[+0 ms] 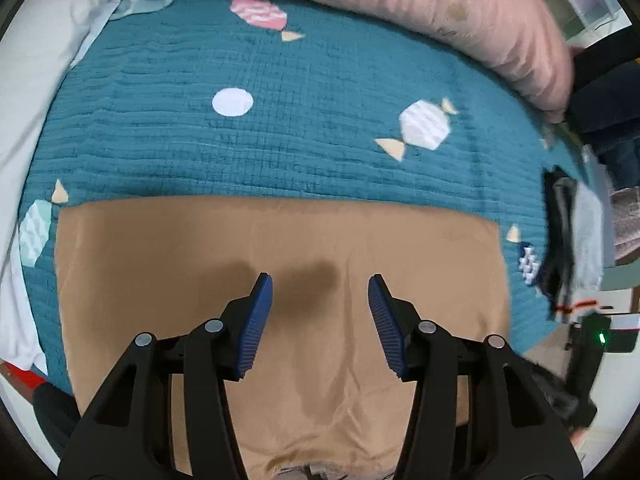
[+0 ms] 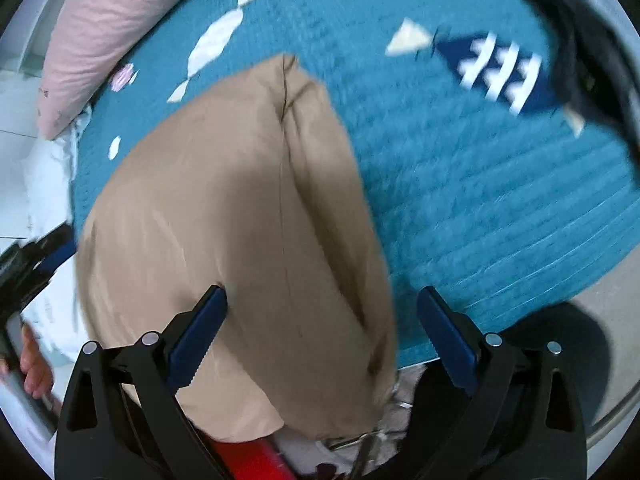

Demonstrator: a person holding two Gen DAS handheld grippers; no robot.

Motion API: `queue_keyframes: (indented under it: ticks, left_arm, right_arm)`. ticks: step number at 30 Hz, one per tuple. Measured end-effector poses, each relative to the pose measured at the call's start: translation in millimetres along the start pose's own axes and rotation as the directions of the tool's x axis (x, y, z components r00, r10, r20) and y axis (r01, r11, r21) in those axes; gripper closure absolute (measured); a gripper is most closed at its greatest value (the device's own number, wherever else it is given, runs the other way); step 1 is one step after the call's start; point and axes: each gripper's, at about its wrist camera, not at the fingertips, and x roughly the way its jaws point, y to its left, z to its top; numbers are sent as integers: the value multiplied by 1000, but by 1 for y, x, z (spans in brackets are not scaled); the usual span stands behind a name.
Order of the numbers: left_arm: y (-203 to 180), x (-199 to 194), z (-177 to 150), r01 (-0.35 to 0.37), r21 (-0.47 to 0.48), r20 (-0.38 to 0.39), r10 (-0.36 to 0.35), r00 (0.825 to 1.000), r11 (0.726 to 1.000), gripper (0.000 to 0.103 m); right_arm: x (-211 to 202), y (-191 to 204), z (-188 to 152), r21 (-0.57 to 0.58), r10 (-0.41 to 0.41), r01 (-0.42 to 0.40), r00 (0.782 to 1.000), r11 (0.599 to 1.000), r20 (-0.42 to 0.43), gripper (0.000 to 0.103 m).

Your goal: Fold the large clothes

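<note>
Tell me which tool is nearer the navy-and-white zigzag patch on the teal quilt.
Right. The right tool hangs over the edge of the tan fabric garment, the navy-and-white zigzag patch just ahead. The left tool is over the garment's middle, the patch past its side.

A tan garment (image 1: 280,280) lies folded flat on a teal quilted bedspread (image 1: 320,120) printed with candy shapes. The left gripper (image 1: 320,300) hovers above it, blue pads apart, nothing between them. A pink pillow (image 1: 440,8) lies along the far edge. Dark and grey clothes (image 1: 568,240) sit at the right.
</note>
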Motion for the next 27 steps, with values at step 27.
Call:
queue_keyframes:
  ticks: [27]
  left_arm:
    - [-2,33,-106,-75,43,-251,84,964,996,102]
  right_arm:
    - [28,-2,-10,62,-21,18,999,998,43,20]
